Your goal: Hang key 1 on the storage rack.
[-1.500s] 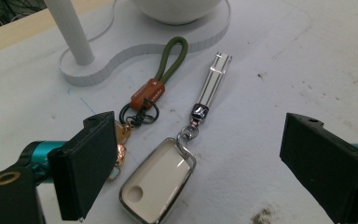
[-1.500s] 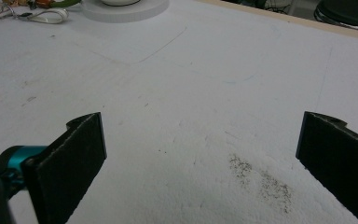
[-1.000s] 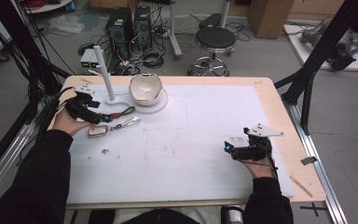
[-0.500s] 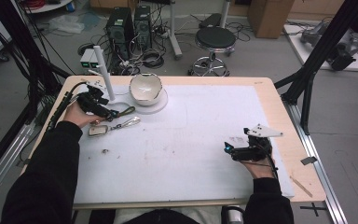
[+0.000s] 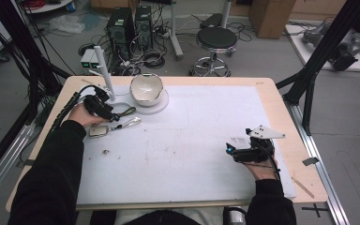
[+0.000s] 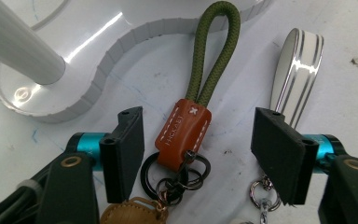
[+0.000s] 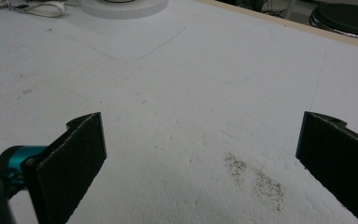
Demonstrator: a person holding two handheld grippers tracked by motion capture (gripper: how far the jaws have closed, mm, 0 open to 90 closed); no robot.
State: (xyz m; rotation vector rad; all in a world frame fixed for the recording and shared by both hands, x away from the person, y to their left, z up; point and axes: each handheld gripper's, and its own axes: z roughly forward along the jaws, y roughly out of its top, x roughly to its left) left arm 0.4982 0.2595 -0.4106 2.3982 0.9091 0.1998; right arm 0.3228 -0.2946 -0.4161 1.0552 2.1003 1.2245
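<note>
keyring (image 6: 184, 133) between tongs (image 6: 200, 154), bowl (image 5: 146, 88) behind

Left gripper (image 6: 196, 154) moved up-frame in the high view; jaws closed partway astride the keychain (image 6: 186, 130), not touching.

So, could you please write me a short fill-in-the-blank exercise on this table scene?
1. The left gripper has just been closing; its jaws stand either side of the ____ leather tab, not yet touching it.
2. The cord loop on that tab is ____.
3. The right gripper rests over the white mat with its jaws ____.
4. The bowl sits on a round ____ base.

Missing words: brown; green; open; white
</note>
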